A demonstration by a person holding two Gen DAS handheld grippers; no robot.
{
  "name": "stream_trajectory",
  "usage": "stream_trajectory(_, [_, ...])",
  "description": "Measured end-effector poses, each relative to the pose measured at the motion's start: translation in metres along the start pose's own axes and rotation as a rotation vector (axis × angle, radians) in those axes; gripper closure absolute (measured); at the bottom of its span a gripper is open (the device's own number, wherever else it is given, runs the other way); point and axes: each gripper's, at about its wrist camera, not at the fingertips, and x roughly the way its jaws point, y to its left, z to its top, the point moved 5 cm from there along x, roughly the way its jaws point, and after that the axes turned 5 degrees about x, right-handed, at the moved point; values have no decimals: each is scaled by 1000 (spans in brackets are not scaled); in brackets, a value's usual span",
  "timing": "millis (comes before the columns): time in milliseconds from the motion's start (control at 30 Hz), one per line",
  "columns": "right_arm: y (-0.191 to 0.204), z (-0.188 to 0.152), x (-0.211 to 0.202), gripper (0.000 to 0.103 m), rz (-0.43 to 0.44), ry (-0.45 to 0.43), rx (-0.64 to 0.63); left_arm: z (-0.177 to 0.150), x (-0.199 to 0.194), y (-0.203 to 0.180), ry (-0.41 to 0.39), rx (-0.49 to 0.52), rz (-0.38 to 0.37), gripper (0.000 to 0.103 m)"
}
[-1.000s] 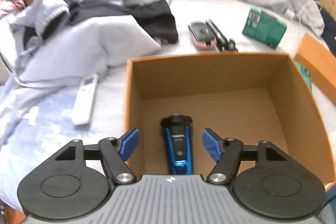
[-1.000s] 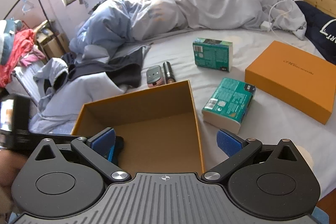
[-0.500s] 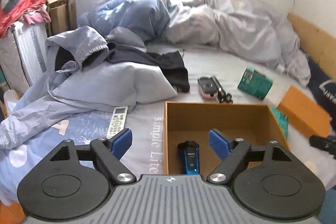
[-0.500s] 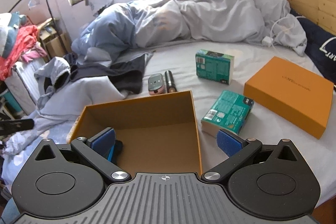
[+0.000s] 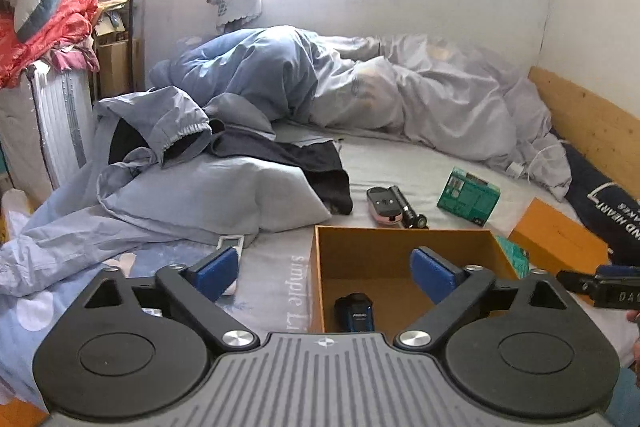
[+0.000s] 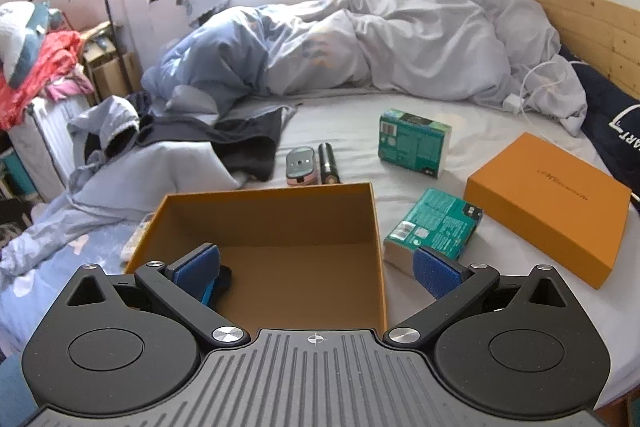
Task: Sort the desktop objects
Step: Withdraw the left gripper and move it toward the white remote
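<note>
Shaver in the open box; both grippers empty above its near wall.

The left gripper (image 5: pixel 324 273) is spreading its jaws with nothing between them, and the blue shaver (image 5: pixel 355 313) lies on the floor of the open box (image 6: pixel 376 227), at its near-left corner. The right gripper (image 6: pixel 316 269) also stands wide and empty. Beyond the box's far wall lie the pink case (image 6: pixel 301 165) and black flashlight (image 6: pixel 328 163), side by side, long axes running away from the fingers. Just right of the box sits a teal carton (image 6: pixel 436 223), nearest the right gripper (probably the easier next pick). The white remote (image 5: pixel 230 247) lies left of the box, nearer the left gripper. Everything rests on a soft bed sheet (image 6: pixel 348 119) in a cluttered bedroom.
</note>
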Motion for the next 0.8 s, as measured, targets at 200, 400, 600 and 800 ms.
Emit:
stream_trajectory(200, [7, -6, 6, 0, 6, 21, -17, -7, 11, -6, -36, 48, 45, 0])
stream_trajectory(400, [12, -9, 9, 0, 16, 31, -31, -10, 13, -17, -40, 84, 33, 0])
stream_trajectory(600, [13, -9, 8, 0, 20, 32, -27, -11, 11, -15, -28, 75, 35, 0])
stream_trajectory(800, [12, -8, 6, 0, 23, 29, -22, -13, 11, -12, -13, 75, 53, 0])
